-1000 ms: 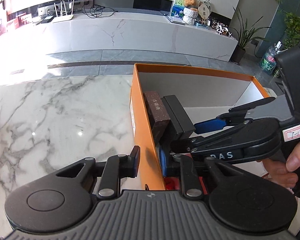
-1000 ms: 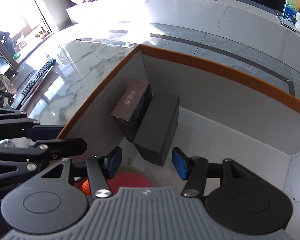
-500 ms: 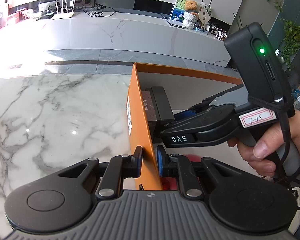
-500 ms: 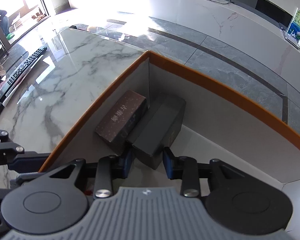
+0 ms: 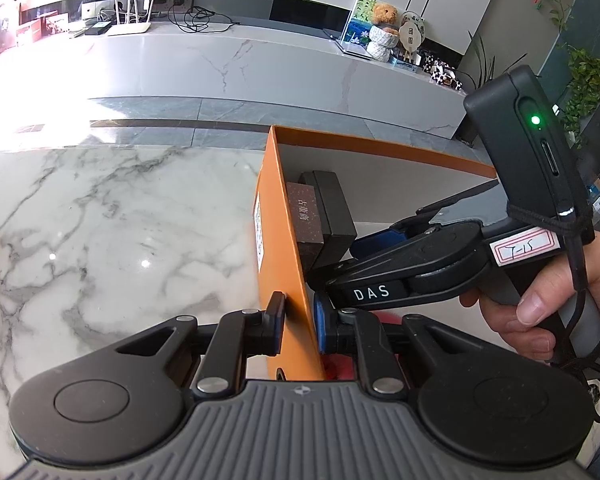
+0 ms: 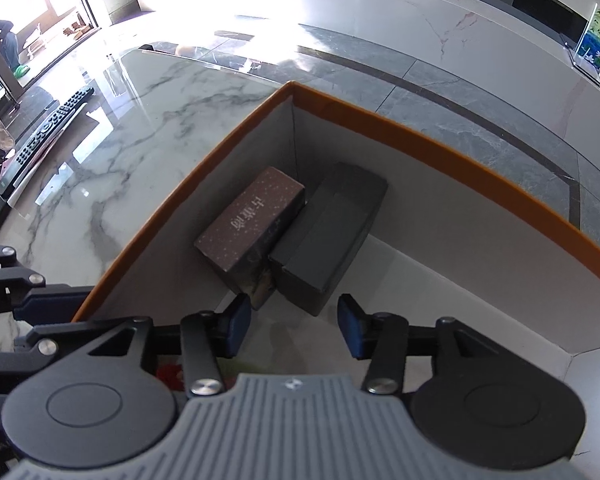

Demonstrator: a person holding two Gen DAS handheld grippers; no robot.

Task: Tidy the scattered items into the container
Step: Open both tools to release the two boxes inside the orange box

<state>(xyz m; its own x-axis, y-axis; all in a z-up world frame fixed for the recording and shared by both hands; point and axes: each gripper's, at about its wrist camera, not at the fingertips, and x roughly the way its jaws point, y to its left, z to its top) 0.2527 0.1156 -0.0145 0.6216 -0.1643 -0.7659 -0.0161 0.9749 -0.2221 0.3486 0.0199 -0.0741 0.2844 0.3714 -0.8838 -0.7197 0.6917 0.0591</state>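
Change since half a second ago: right gripper (image 6: 293,329) has spread its jaws and drawn back; they stood narrowly either side of the black box's near end, now they stand wide and empty, short of both boxes.
Unchanged: left gripper (image 5: 297,327) stays clamped on the orange box wall, one pad outside, one inside.
Container: orange box (image 5: 278,240), grey inside, on the marble table (image 5: 100,232); a white label on its outer wall.
Task items: brown box (image 6: 249,223) with pale lettering lies along the left inner wall near the far corner; black box (image 6: 328,236) lies touching its right side, both on the box floor.
Red item: (image 5: 388,318) partly seen low inside the box behind the left gripper's inner finger; kind cannot be told.
In the way: right gripper's body and the hand (image 5: 548,312) holding it cross the box opening in the left wrist view, hiding most of the floor.
Farther off: remote control (image 6: 48,136) at the table's left edge; white marble counter (image 5: 220,68) beyond, carrying a router and a teddy bear.
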